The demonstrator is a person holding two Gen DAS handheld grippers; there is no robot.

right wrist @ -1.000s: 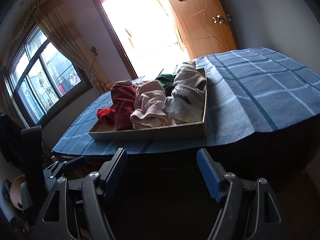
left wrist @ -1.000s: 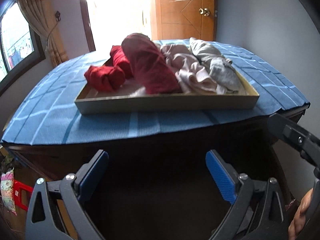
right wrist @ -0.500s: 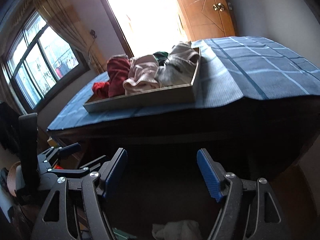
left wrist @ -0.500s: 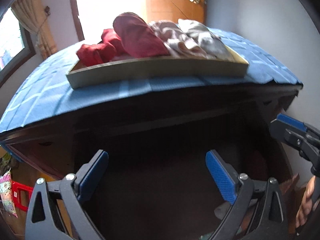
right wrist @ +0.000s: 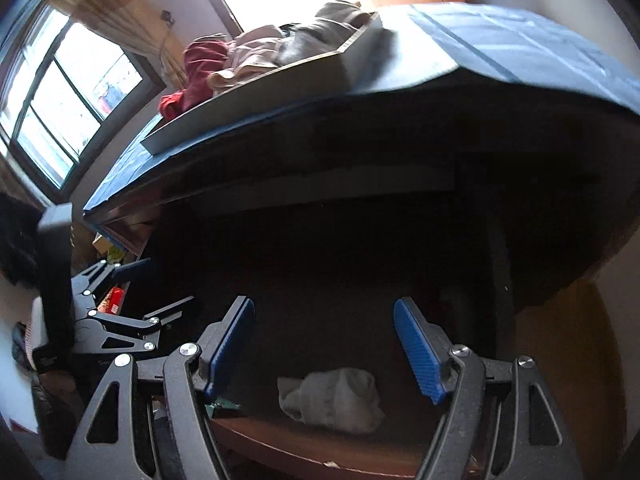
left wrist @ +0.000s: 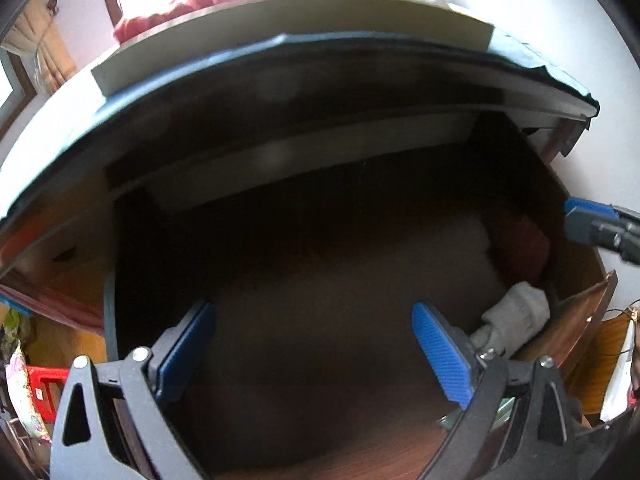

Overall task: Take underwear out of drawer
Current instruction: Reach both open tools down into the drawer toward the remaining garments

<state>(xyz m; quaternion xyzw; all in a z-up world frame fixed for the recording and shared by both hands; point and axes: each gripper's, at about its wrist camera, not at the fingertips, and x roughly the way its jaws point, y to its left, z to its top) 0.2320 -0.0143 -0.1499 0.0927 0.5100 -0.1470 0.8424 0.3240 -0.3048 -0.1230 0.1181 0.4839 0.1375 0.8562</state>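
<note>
Dark wood is filling both views, where an open drawer (left wrist: 328, 264) is sitting under the table edge. The left gripper (left wrist: 314, 350) is hanging over the drawer's shadowed inside with its blue-padded jaws spread wide and nothing between them. The right gripper (right wrist: 324, 344) is pointing into the same drawer from the other side, its jaws likewise standing wide apart and gripping nothing.

A pale grey-white bundle of underwear (right wrist: 334, 398) is lying on the drawer floor near the front, just below and between the right gripper's fingers without touching them. In the left wrist view the same bundle (left wrist: 516, 316) is resting in the drawer's right corner, just beside the left gripper's right finger (left wrist: 442, 354). A dark red piece of cloth (left wrist: 522, 244) is lying behind it against the drawer's right wall; the blur is hiding what it is.

Above, a blue checked cloth (right wrist: 500, 44) is covering the table top, and a shallow tray (right wrist: 256, 104) is sitting on it, heaped with red, pink and grey clothes (right wrist: 248, 56). The right gripper's tip (left wrist: 592, 224) is showing at the right edge of the left wrist view.
</note>
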